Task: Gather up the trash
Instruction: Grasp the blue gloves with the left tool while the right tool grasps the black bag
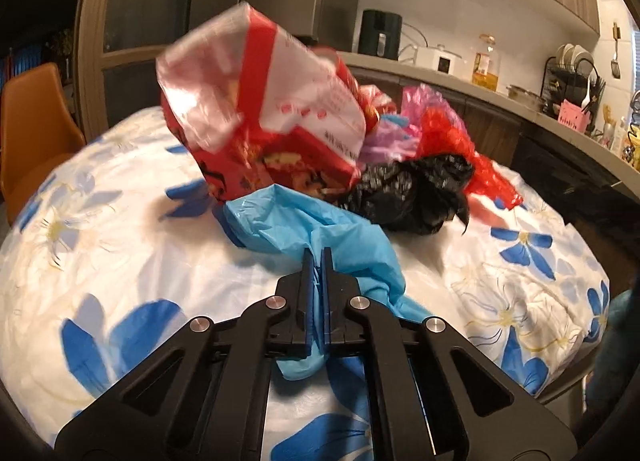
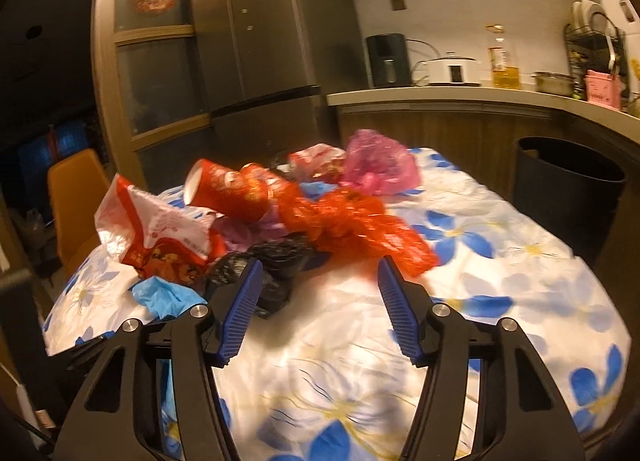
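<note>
- Blue plastic bag (image 1: 320, 237): thin film, v. light, floppy, slippery. It sits at the near edge of the trash pile on the table. We have it pinched in the left gripper (image 1: 317, 261), jaws fully closed on a bunched fold, loose film spilling out either side and under the fingers.
- We judge a bunched fold is the best hold; a single flat layer would prob. slide out.
- Black bag (image 2: 272, 265): crumpled, soft, light, lying just beside the blue one. It is in front of the right gripper (image 2: 320, 281), near its left finger. Those jaws stand roughly half apart w/ nothing between the pads.
- Red mesh-look plastic (image 2: 352, 225): crinkly, light, snag-prone; its tail reaches near the right finger's tip.
- Red-and-white printed bag (image 1: 260, 109): stiffer film, stands up on its own and leans over the blue bag. It has white characters on red, too blurred for us to read.
- Red paper cup (image 2: 228, 193): on its side atop the pile; crushable, so grip the rim lightly. Its gold print is not legible.
- Pink bag (image 2: 376, 165): far side of the pile, soft.
- Tablecloth (image 2: 500, 261): white w/ blue flowers, wrinkled; could get pinched along w/ the trash.
- Black bin (image 2: 568, 181): open, just past the table's right edge; likely drop spot.
- Counter behind: no brand readable.
</note>
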The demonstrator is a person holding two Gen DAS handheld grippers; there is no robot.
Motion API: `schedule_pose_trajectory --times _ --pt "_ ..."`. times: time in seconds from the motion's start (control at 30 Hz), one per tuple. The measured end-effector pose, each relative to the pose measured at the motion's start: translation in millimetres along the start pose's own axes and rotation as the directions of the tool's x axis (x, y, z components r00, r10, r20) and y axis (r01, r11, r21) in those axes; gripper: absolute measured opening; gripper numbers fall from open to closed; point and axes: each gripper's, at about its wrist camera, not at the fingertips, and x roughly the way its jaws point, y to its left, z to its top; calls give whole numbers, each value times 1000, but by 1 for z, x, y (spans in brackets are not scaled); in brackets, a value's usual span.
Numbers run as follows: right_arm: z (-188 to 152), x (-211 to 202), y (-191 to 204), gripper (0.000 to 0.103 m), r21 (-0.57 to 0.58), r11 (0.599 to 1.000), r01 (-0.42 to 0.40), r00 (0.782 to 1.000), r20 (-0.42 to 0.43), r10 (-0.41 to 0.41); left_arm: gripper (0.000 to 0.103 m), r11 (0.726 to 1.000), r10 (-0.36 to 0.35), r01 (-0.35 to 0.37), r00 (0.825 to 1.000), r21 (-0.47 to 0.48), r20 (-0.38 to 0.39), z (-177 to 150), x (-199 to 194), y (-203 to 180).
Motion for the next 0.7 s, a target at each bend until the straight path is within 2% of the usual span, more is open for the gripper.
schedule_pose_trajectory --times 0.07,0.1,0.2,0.33,0.6,0.63,0.7 --pt "-1 7 5 55 -19 1000 -15 1000 0 15 2 1000 -3 4 1000 -18 31 4 -8 5" --pt "-2 11 8 49 -29 999 -27 1000 -7 27 2 1000 0 1 999 -27 43 6 -11 8" --pt "-4 20 14 41 -34 997 -66 998 -24 65 2 998 10 -6 997 -59 80 13 -22 18" --pt "-10 35 21 41 -43 994 -104 993 -55 102 2 996 25 -16 994 -88 104 17 -30 28" --pt "-19 60 19 41 -21 991 -132 984 -124 128 2 996 18 -10 996 -89 86 17 -29 28" --pt "-19 63 19 37 -26 991 -133 984 -123 128 2 996 19 -11 996 -85 87 17 -29 27" --pt "-19 63 20 12 -39 990 -138 982 -132 132 2 997 14 -7 996 -83 85 18 -29 27"
